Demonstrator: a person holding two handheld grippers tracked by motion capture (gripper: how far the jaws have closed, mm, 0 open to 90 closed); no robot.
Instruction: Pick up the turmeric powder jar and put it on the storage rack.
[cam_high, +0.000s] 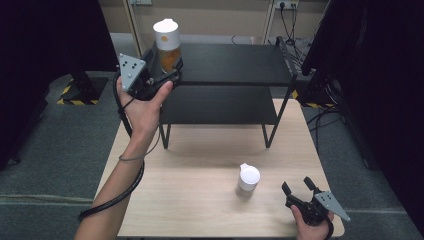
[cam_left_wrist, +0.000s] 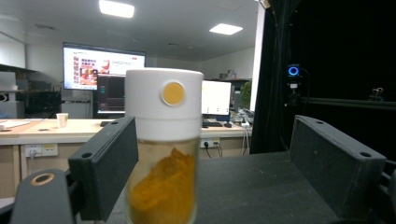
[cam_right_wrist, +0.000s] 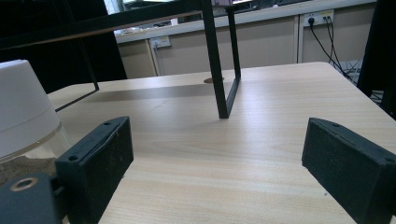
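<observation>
1. The thing in hand is judged to be the spice jar with orange powder (cam_high: 168, 46), which is seen standing upright at the front left corner of the top level of the black two-level shelf (cam_high: 235, 62). A white cap with a round yellow dot is carried on its clear body.
2. The left gripper (cam_high: 165, 70) is held at this jar with its jaws spread wide. In the left gripper view the jar (cam_left_wrist: 163, 154) is seen between the jaws, near the left jaw, but it cannot be told whether that jaw touches it. The other jaw is well apart from it.
3. The jar is judged to be light and rigid, because only a part of it is filled with powder. Its clear wall looks smooth, so it may be slippery, and it could break if it is glass.
4. It is advised that the jar be taken on the clear body under the cap, not on the cap, which might come loose.
5. The long axis of the jar is vertical, and the cap points up. The yellow dot is turned toward the left gripper.
6. The right gripper (cam_high: 299, 191) is rested low over the wooden table (cam_high: 200, 210), also with wide jaws and nothing between them. A second jar with a white cap (cam_high: 248, 181) stands just beside it, to its left.
</observation>
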